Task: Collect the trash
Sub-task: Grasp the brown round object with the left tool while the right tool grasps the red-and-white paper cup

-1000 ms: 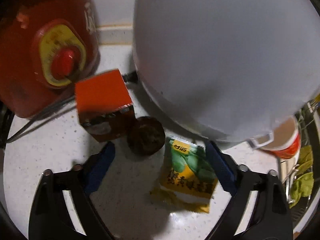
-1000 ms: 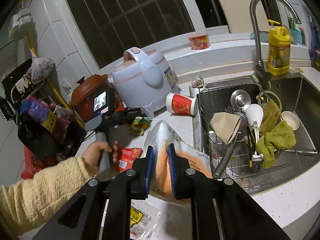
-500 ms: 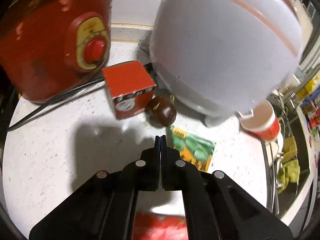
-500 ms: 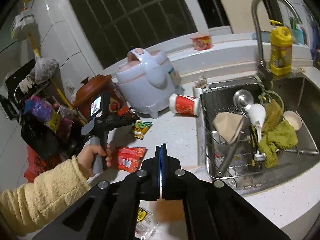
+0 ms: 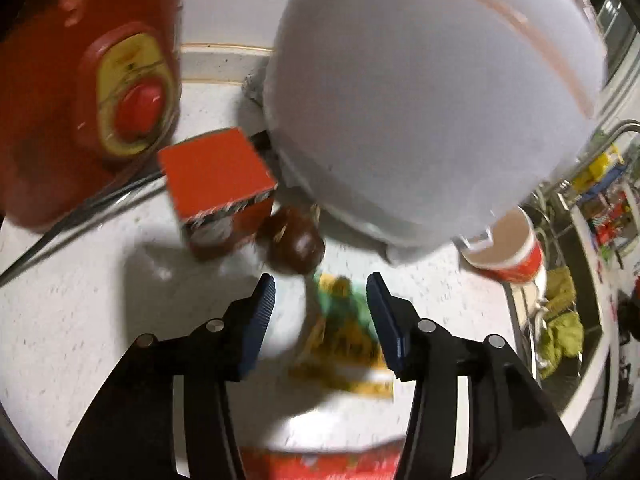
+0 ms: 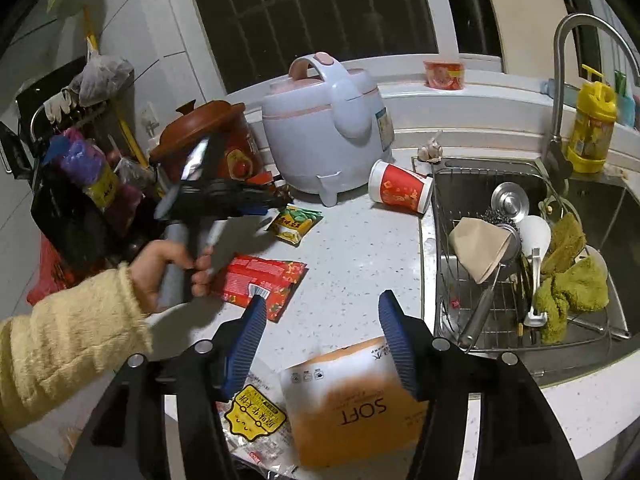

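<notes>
My left gripper (image 5: 320,292) is open, its fingers on either side of a green and yellow snack wrapper (image 5: 344,340) lying on the white counter (image 5: 80,312). A brown round object (image 5: 296,240) and an orange box (image 5: 218,184) lie just beyond. A red wrapper (image 5: 320,462) shows at the bottom edge. My right gripper (image 6: 322,312) is open above an orange "SOFT" packet (image 6: 352,404) and a clear wrapper with a yellow label (image 6: 254,414). The right wrist view also shows the left gripper (image 6: 260,202), the green wrapper (image 6: 296,222), the red wrapper (image 6: 260,280) and a tipped red paper cup (image 6: 400,192).
A pale rice cooker (image 6: 324,128) and a red-brown crock pot (image 6: 208,140) stand at the back of the counter. The sink (image 6: 520,264) on the right holds a wire rack with dishes and green cloths. A yellow bottle (image 6: 592,128) stands by the tap.
Both grippers were shut half a second ago and are open now. The right gripper has let go of the orange packet, which lies on the counter. The left gripper moved towards the green wrapper.
</notes>
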Tool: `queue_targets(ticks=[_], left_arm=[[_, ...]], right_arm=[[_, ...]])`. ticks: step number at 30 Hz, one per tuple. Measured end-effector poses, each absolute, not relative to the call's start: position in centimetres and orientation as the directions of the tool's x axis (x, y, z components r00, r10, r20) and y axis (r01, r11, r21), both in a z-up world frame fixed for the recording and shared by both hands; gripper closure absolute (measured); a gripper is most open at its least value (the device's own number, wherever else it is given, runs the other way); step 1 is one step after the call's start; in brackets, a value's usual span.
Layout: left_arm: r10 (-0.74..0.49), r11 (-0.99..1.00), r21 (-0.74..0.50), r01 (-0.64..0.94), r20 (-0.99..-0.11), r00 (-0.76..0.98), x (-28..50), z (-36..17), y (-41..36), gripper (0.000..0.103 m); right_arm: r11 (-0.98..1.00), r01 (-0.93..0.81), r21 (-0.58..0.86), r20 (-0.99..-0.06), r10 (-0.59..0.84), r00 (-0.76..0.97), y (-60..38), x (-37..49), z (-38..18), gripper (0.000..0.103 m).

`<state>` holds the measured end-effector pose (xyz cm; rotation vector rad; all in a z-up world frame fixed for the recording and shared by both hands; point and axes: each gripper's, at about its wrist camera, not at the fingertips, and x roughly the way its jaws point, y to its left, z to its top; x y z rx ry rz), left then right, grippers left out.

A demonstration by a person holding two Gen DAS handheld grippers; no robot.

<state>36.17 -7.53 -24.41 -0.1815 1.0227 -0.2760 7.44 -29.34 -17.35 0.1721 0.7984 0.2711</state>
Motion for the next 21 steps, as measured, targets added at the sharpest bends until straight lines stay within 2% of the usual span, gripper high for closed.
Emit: queue_targets(ticks=[5,6,10,15,18,21], left_arm=[[-0.253,0.964,-0.260,0.055,-0.836,0.488,38.5,-25.4,-7.3,0.055],[-0.239,0.967,-0.251,0.044,-0.838,0.491,38.6,-25.5,-7.4,0.072],[-0.238,0.966,-0.255,0.036,-0.828,0.508,38.0,-25.4,-7.0,0.072],[-0.282,0.953,-0.296,0.061,-0.798,0.532,34.7,-23.5,-5.0,0.072],[-0.287,0.953,-0.291,0.084,-0.776,0.561,31.9,-21.9,-3.6,0.072],[-0.303,0.949,-0.296,0.110,-0.759,0.576,29.9,-20.9,-2.4,0.072]], right_arm=[[0.960,-0.146,0.241,-0.712,0.277,0.646,-30.4,6.7,-18.7,0.044],[0.960,-0.136,0.246,-0.718,0.275,0.640,-30.8,6.6,-19.1,0.044],[0.957,-0.115,0.267,-0.732,0.279,0.621,-31.7,6.5,-20.2,0.044],[0.948,-0.148,0.282,-0.695,0.308,0.649,-32.1,9.9,-18.8,0.044],[0.946,-0.162,0.281,-0.666,0.314,0.677,-31.8,16.2,-17.5,0.023],[0.945,-0.061,0.322,-0.704,0.282,0.652,-31.6,23.2,-18.7,0.023]])
